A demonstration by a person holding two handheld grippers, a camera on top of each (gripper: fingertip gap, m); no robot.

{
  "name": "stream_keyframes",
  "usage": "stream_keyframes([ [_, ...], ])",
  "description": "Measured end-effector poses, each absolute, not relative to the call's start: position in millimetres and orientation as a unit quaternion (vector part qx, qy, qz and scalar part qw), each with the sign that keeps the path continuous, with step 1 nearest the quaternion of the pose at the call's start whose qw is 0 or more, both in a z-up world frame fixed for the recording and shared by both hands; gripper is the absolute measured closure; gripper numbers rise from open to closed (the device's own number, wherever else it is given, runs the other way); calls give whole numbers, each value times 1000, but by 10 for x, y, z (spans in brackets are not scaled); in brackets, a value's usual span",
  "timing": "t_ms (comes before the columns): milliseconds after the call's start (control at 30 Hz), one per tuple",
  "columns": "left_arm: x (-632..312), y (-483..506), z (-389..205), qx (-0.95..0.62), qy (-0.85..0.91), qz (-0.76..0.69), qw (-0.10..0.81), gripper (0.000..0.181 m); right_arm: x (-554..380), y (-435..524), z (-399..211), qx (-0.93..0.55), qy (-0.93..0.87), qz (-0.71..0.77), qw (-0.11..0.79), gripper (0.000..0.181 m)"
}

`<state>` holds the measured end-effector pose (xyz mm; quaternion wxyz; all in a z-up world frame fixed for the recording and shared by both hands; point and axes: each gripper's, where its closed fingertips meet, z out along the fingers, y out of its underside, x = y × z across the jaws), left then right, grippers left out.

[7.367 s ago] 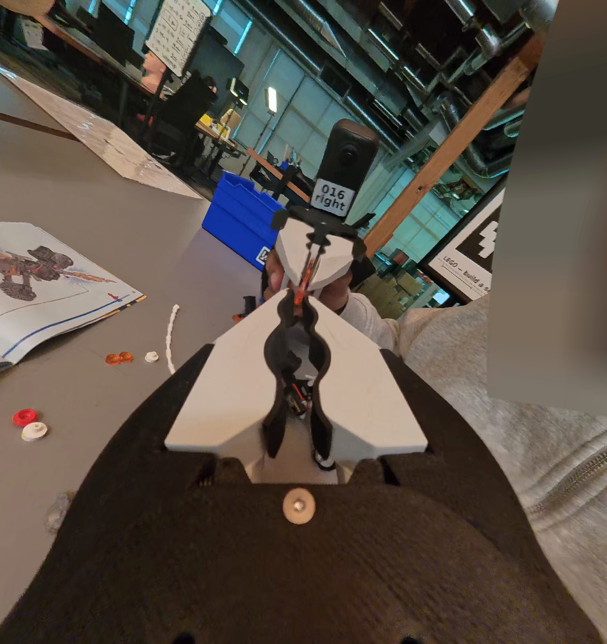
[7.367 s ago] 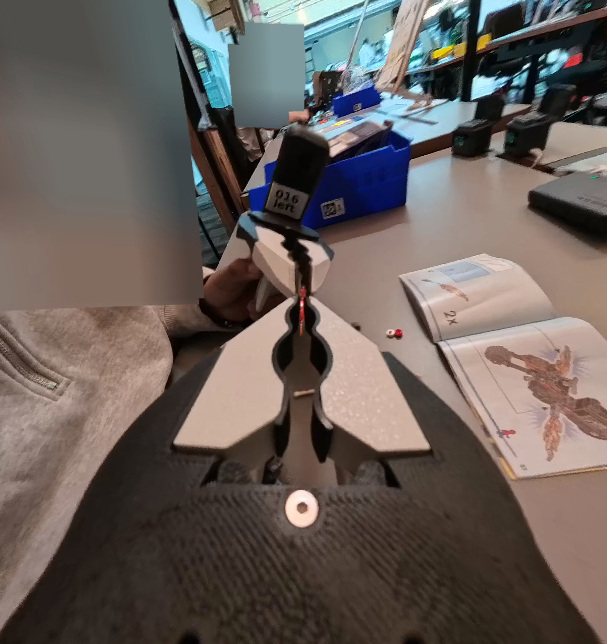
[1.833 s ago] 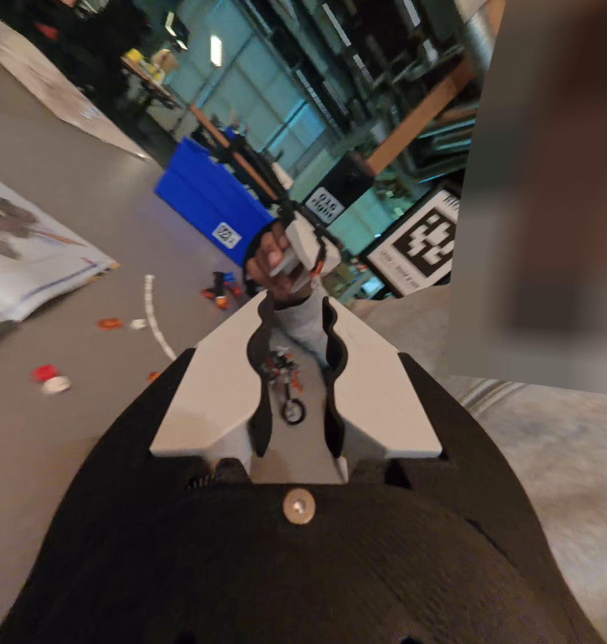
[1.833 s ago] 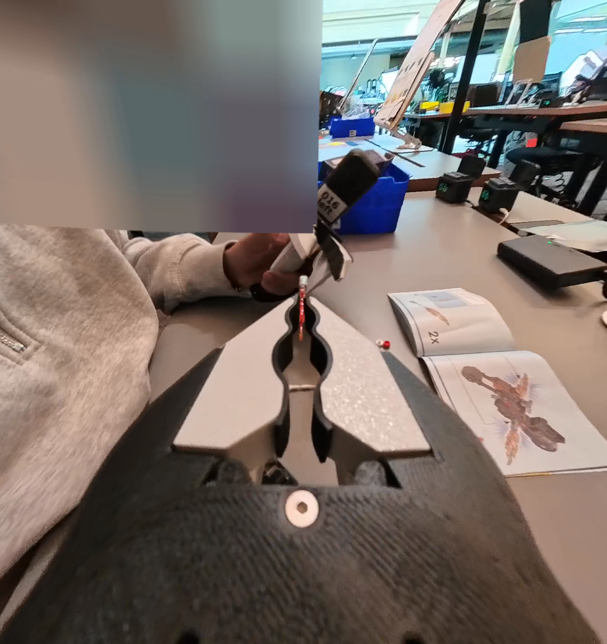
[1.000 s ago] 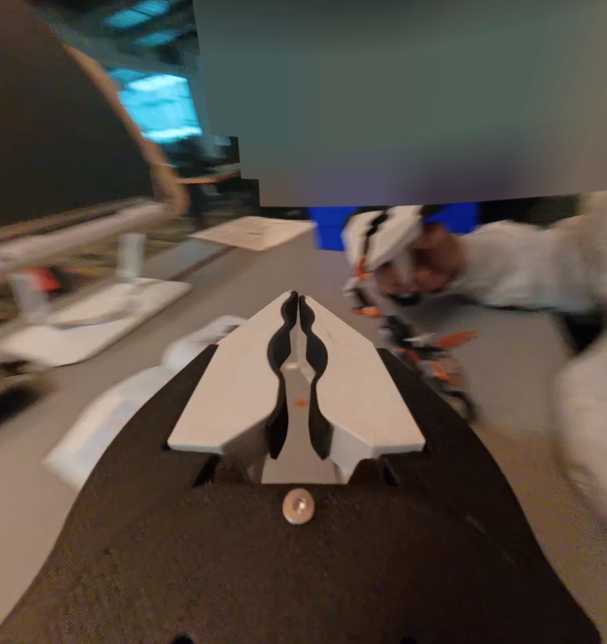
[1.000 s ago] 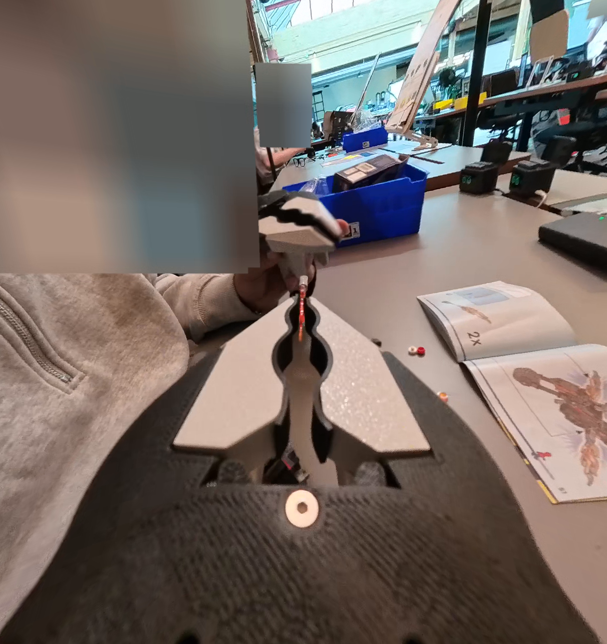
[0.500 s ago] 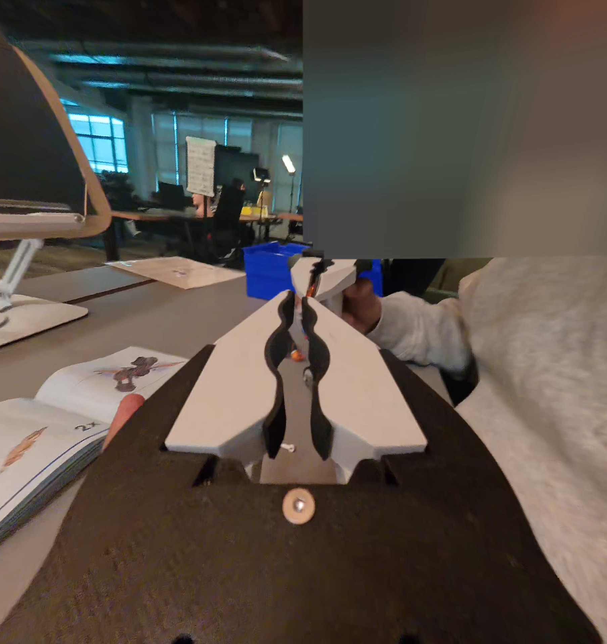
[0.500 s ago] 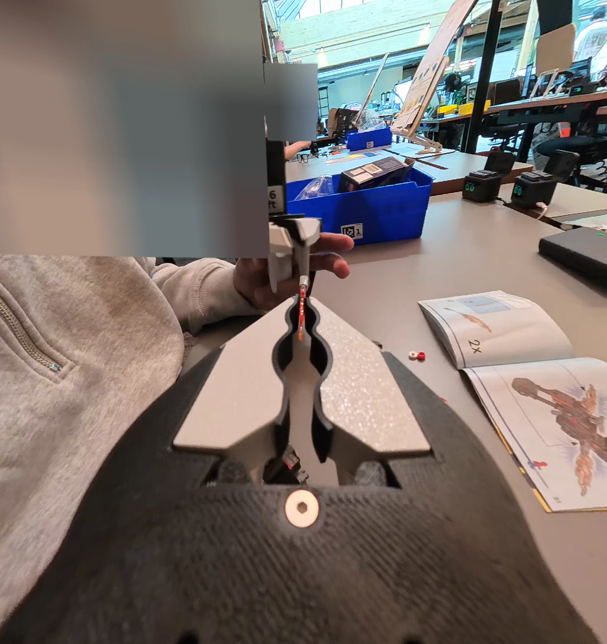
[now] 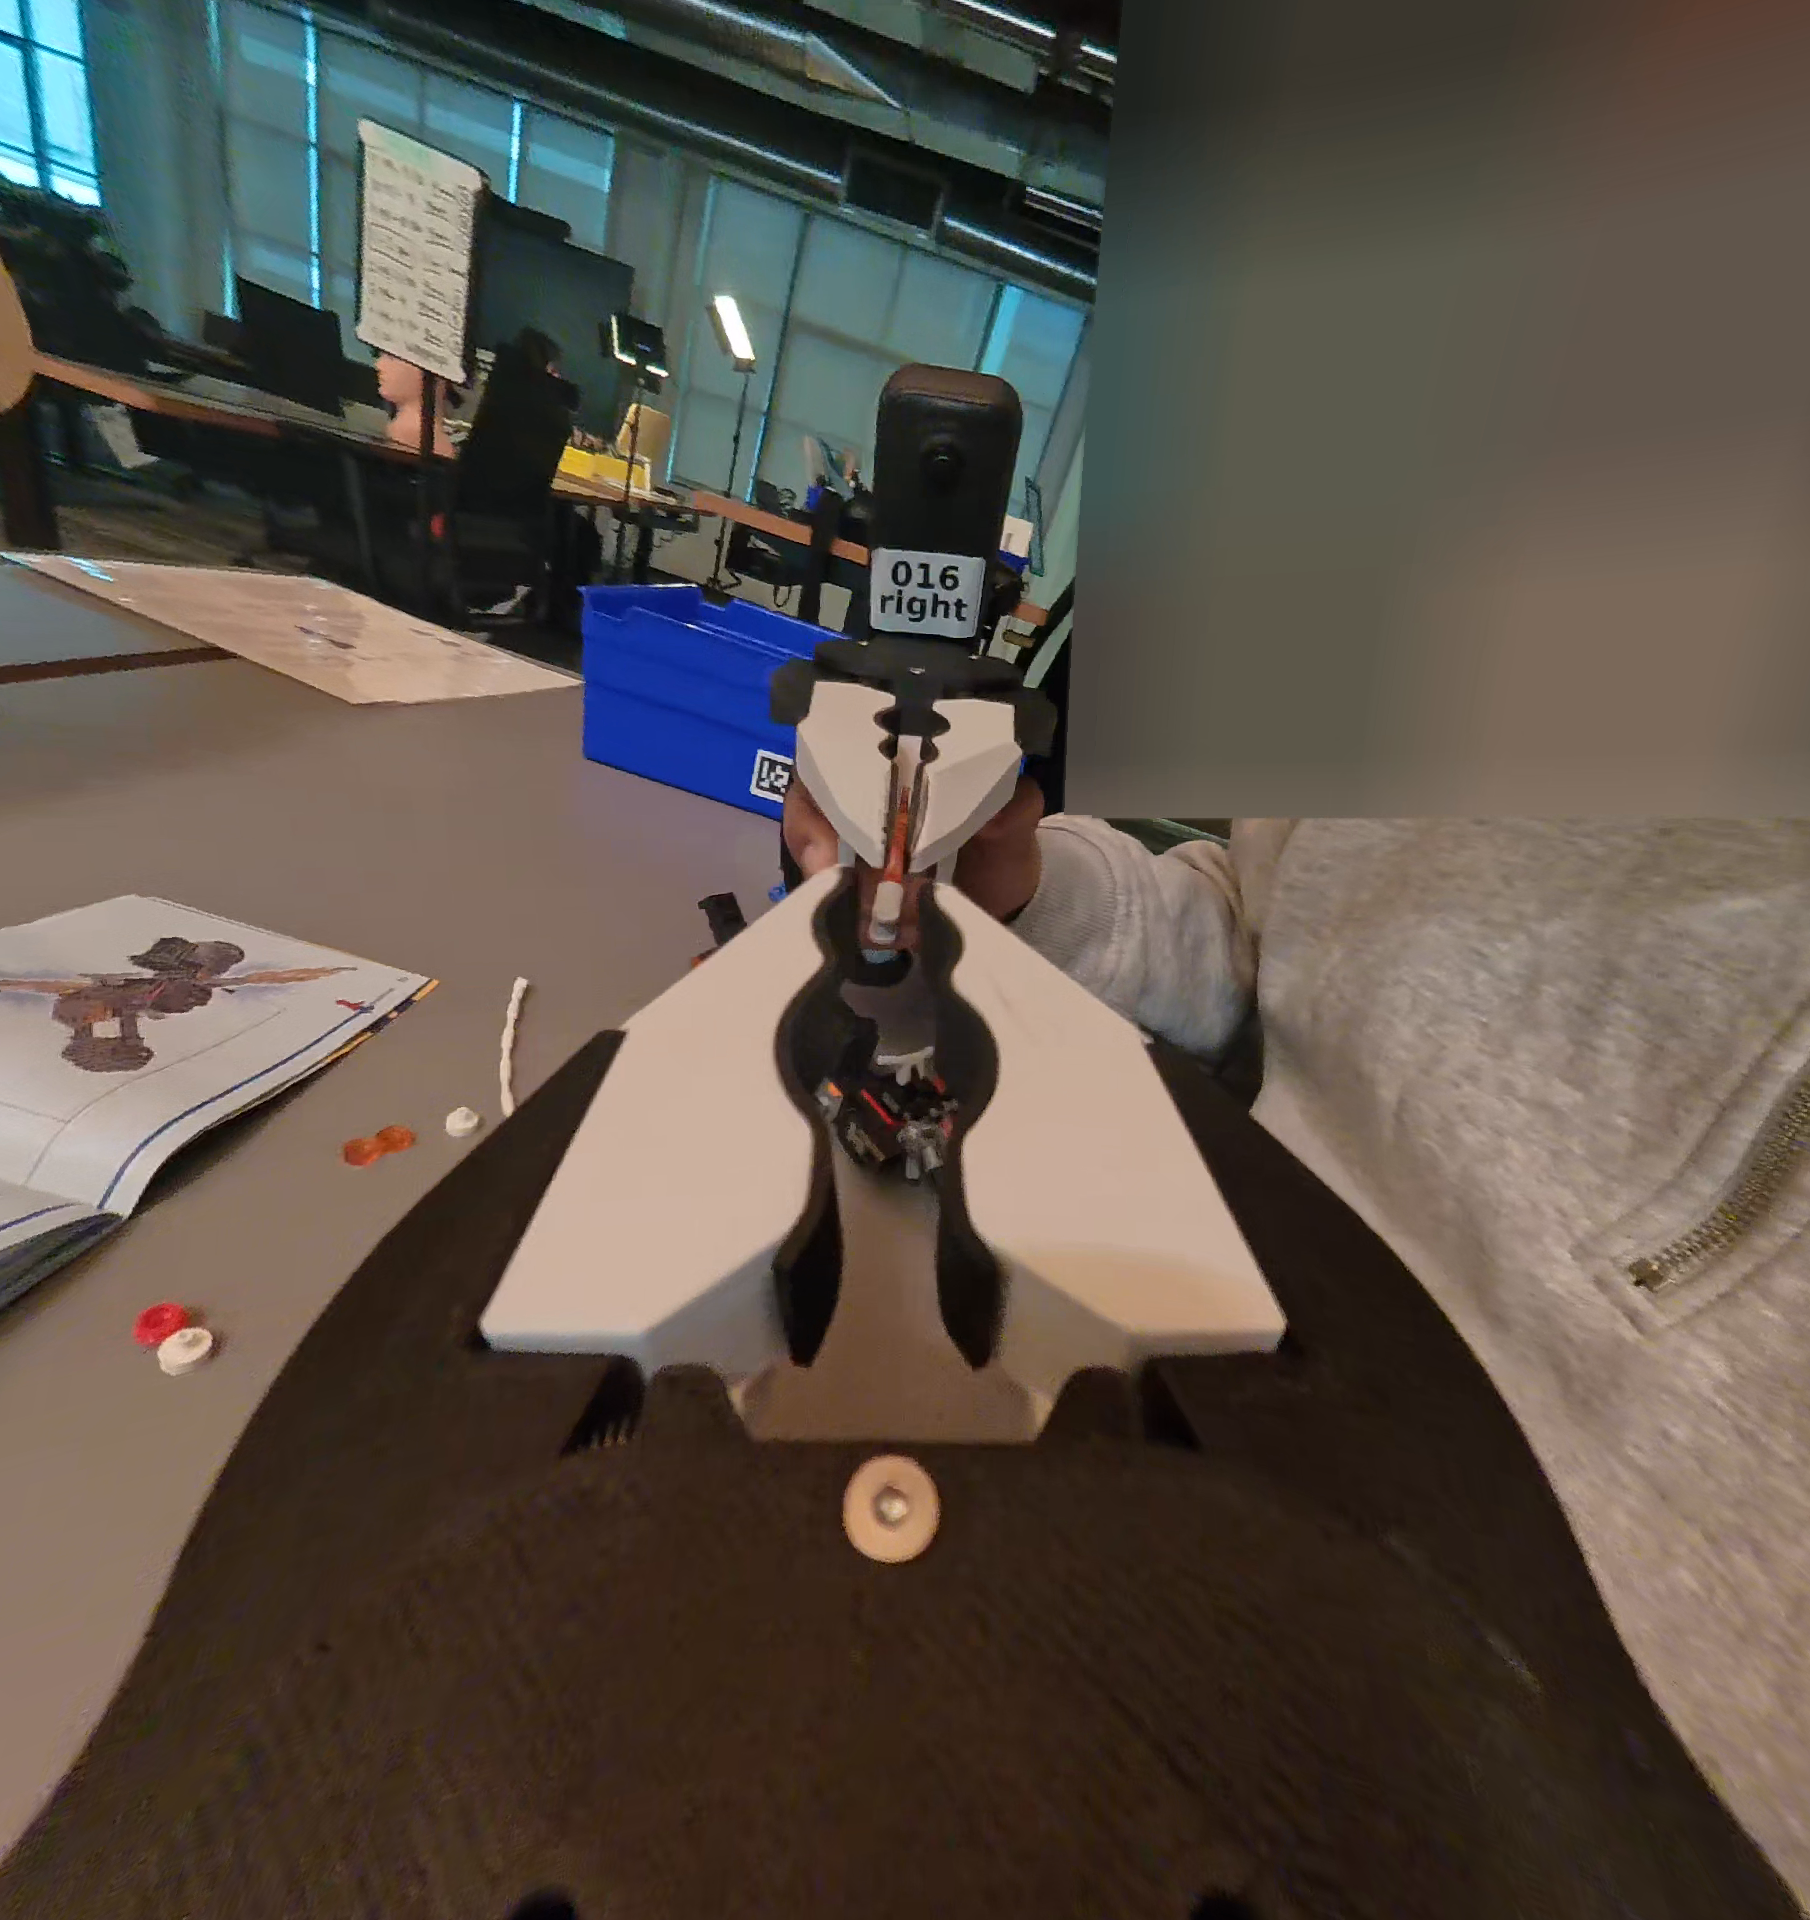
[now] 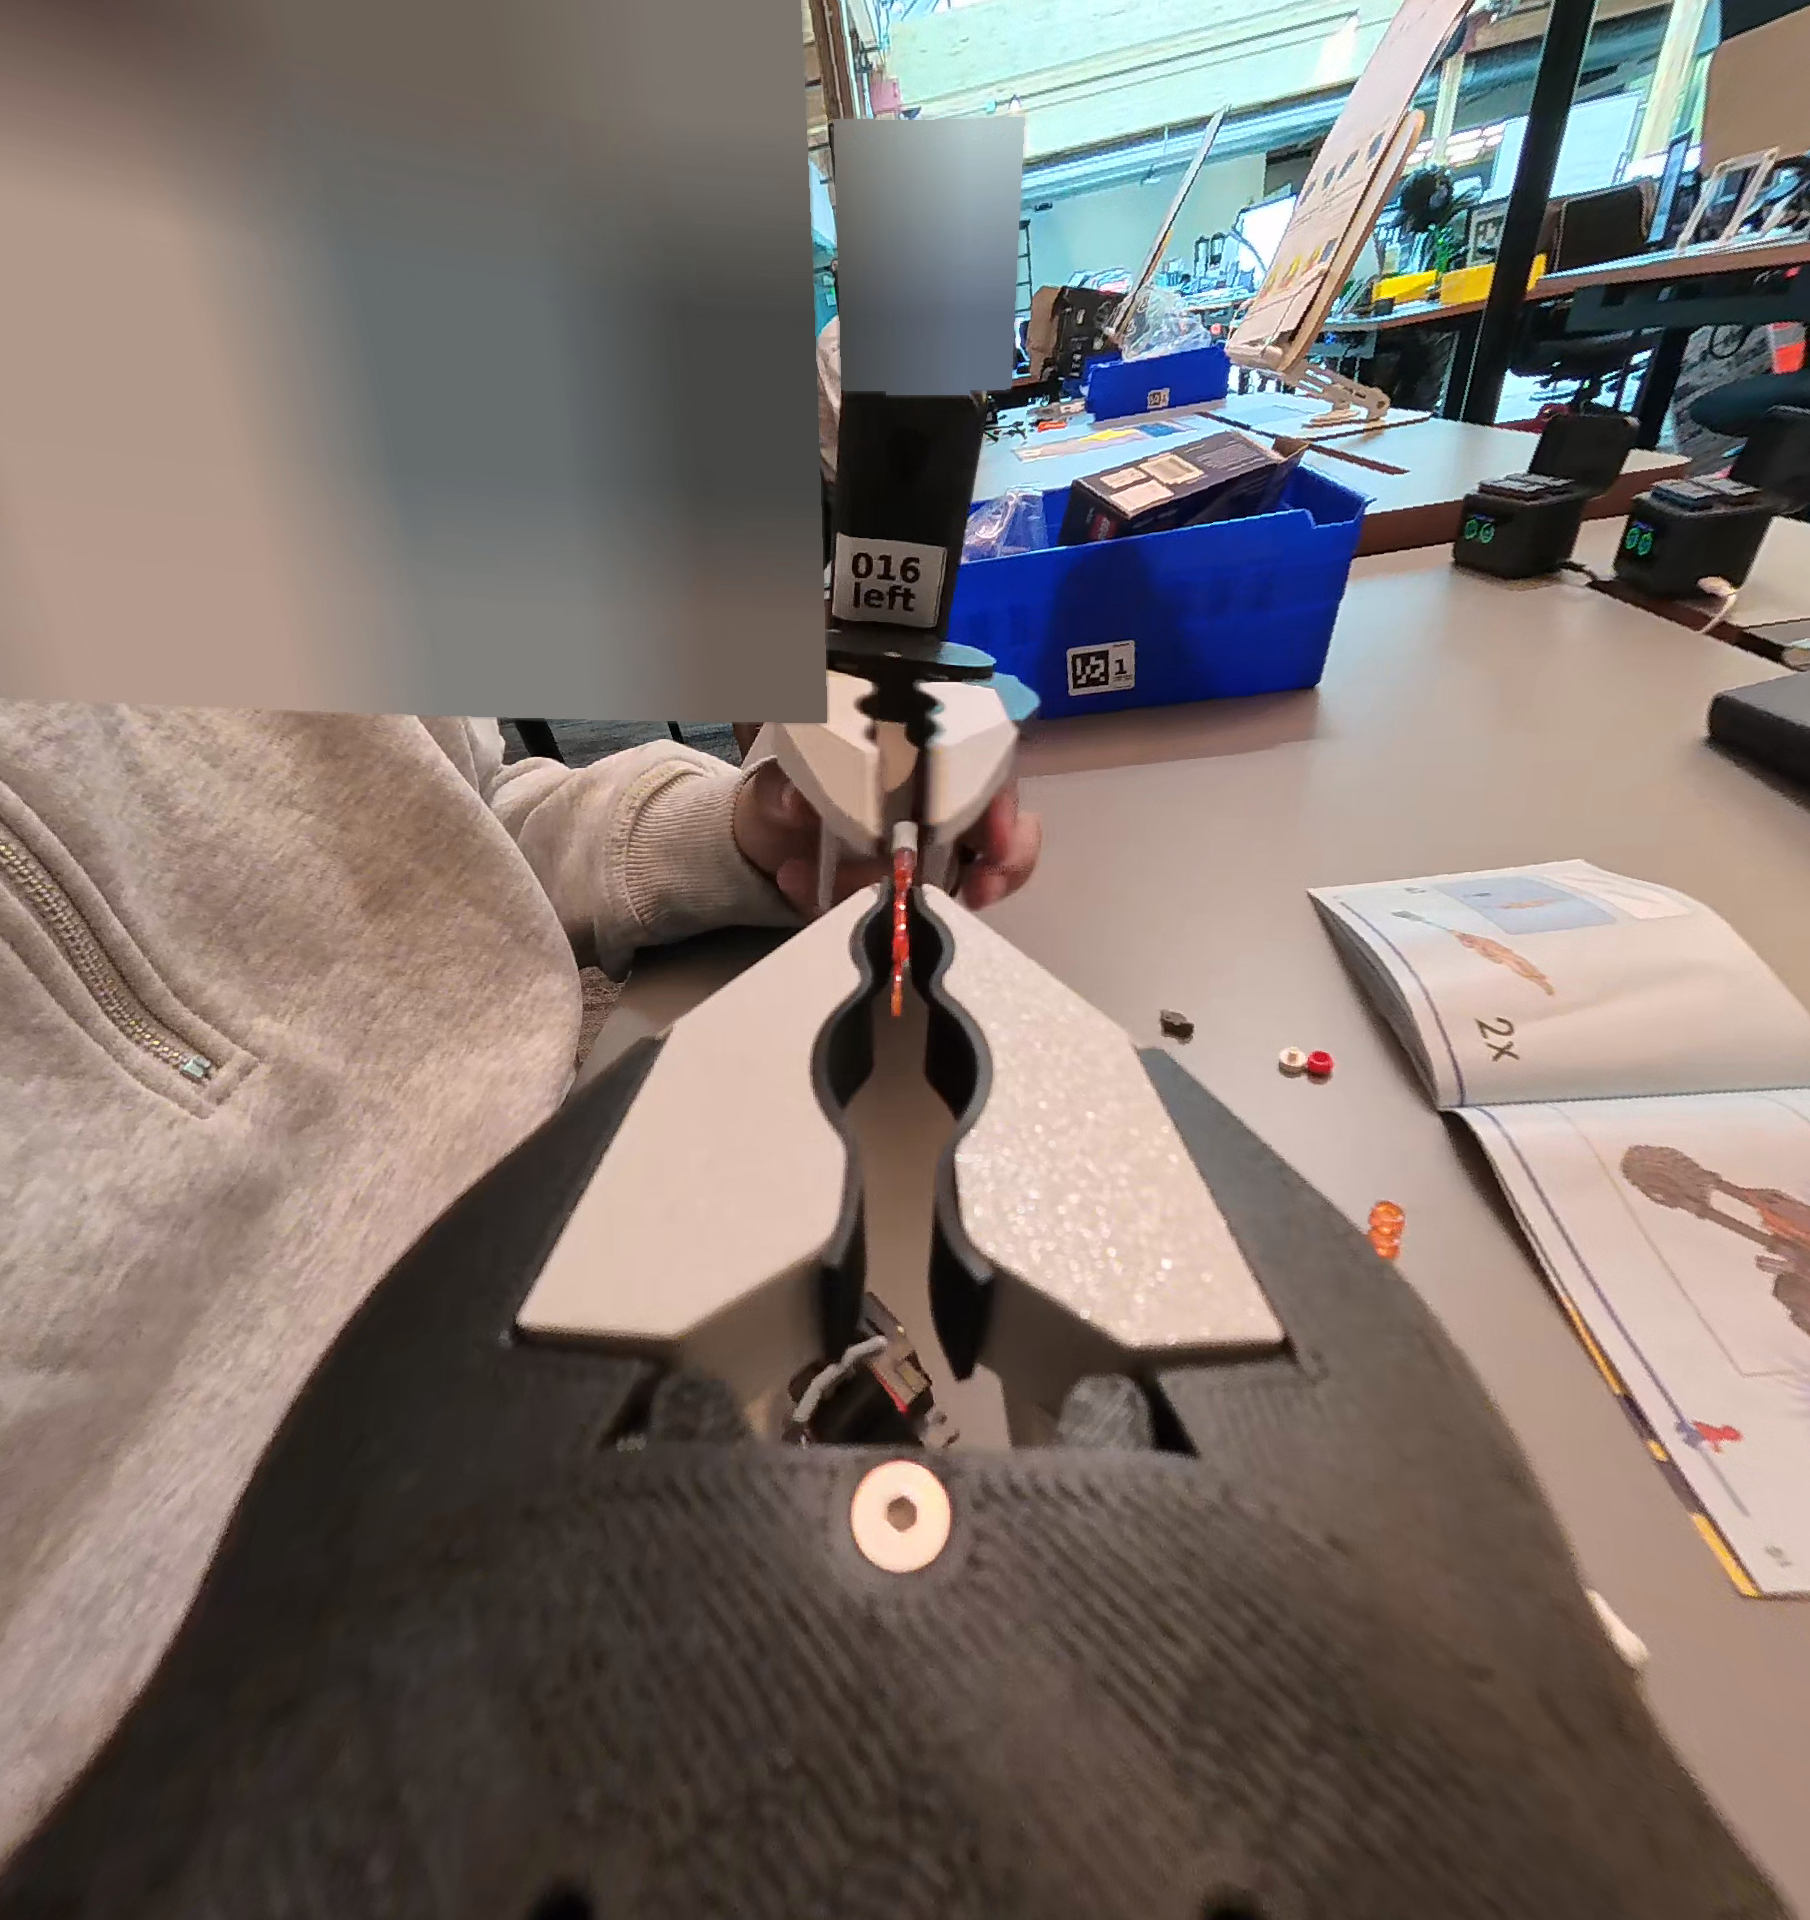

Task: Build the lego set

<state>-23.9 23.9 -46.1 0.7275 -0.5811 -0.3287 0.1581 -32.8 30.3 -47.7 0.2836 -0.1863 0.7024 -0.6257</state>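
A blue storage bin (image 10: 1171, 613) holding a dark cardboard box (image 10: 1176, 486) stands on the grey table (image 10: 1452, 790), with two black charging cases (image 10: 1597, 509) farther back.

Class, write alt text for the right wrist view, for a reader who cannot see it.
The right tongs pinch a thin orange flame piece by its middle, its white tip reaching the left tongs opposite. An open instruction booklet lies on the grey table, with a blue bin behind.

instruction booklet (image 10: 1649, 1195) cropped at frame edge
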Motion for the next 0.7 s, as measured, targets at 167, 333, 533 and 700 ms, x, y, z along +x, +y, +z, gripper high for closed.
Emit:
stream_keyframes([
  [167, -235, 242, -460, -578, -327, 146, 733, 179, -322, 305, -472, -187, 701, -626, 286, 181],
  [333, -258, 218, -465, -572, -334, 150, 734, 171, -314, 307, -460, -188, 699, -628, 287, 181],
  [533, -218, 278, -473, -584, -322, 128, 734, 179, -294, 311, -457, -191, 698, -626, 292, 181],
  [700, -208, 272, -494, -582, -334, 89, 736, 179, -278, 307, -483, -188, 704, -618, 295, 181],
])
